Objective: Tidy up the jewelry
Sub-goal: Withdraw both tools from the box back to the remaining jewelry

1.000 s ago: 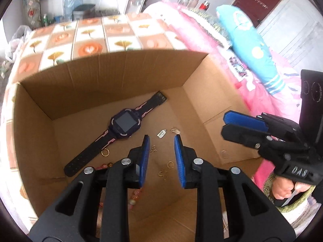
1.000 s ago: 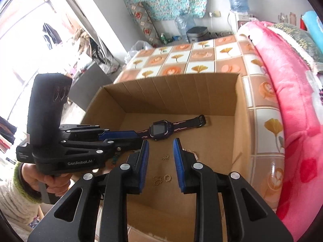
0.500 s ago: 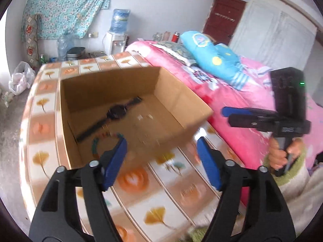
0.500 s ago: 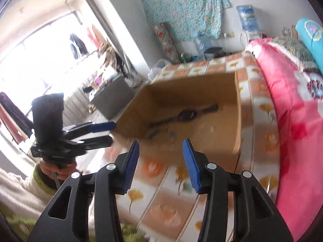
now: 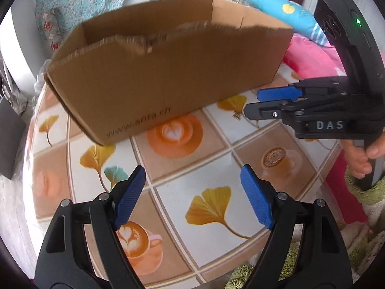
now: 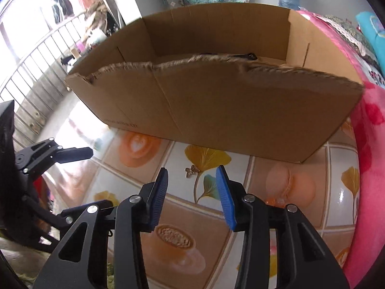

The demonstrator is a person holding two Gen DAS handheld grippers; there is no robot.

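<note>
A small gold butterfly-shaped charm [image 6: 191,170] lies on the patterned tablecloth [image 6: 240,168], in front of the cardboard box [image 6: 228,108]. My right gripper [image 6: 192,177] hovers low over it. Its jaws are closing, and the charm lies level with the fingertips, apart from both pads. In the left wrist view the right gripper [image 5: 252,104] points left, with the charm [image 5: 237,115] at its tips. My left gripper [image 5: 192,180] is over bare cloth with its jaws still opening wide and nothing between them. A black watch strap [image 6: 247,55] shows above the box's torn near wall.
Orange beads [image 6: 274,201] lie on the cloth behind my right gripper's right finger. The box [image 5: 168,72] blocks the far half of the table. A pink blanket [image 6: 368,144] borders the right side. A hand [image 5: 361,159] holds the right gripper's handle.
Both grippers have drawn back out of the box and sunk low over the cloth in front of it. The left jaws have spread much wider. The box's floor has gone out of sight.
</note>
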